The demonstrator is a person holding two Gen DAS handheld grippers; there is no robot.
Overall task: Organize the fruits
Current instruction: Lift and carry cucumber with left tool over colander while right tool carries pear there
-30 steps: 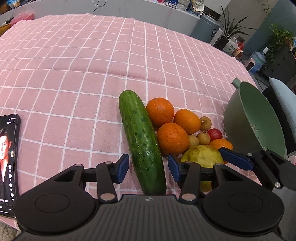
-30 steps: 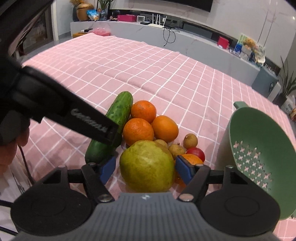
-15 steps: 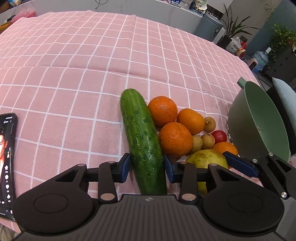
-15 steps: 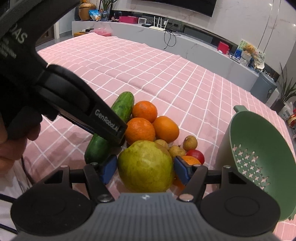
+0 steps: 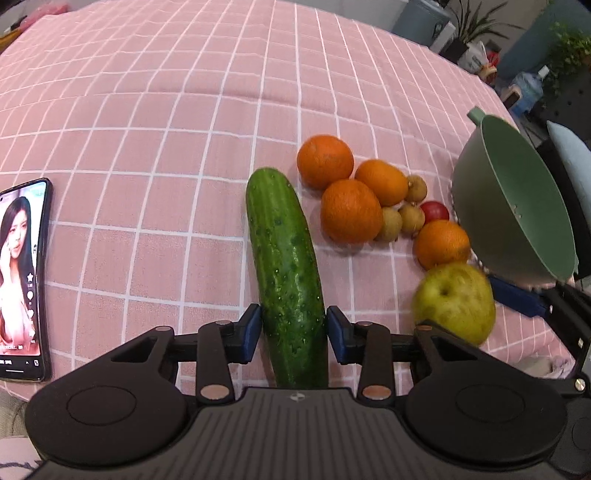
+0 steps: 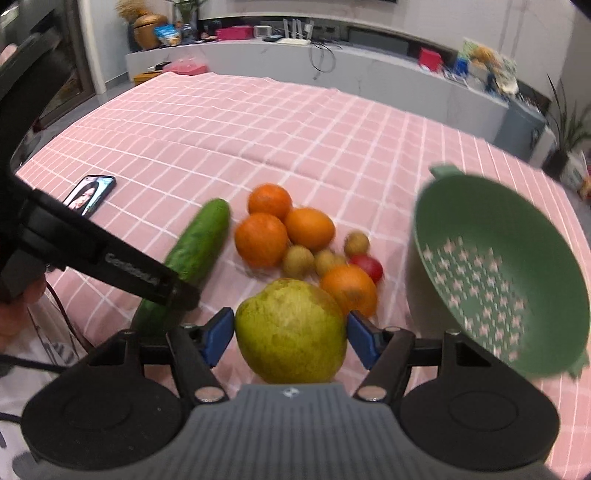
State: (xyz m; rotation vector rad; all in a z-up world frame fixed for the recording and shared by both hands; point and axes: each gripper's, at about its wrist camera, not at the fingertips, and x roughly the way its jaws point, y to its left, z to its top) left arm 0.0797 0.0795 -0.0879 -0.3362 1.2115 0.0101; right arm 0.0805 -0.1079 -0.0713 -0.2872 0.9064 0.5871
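Note:
A long green cucumber lies on the pink checked cloth, and my left gripper is shut on its near end, both blue pads against its sides. My right gripper is shut on a yellow-green pear, held just in front of the fruit pile. The pear also shows at the lower right of the left wrist view. Behind it lie several oranges, small brown longans and a red fruit. A green colander stands tilted on its side to the right of the pile.
A phone with a lit screen lies at the table's near left edge. The far half of the pink cloth carries nothing. Beyond the table are a long counter with clutter and potted plants.
The left jaws have closed onto the cucumber, which now sits apart from the oranges. The right gripper has drawn the pear back and to the right, away from the pile.

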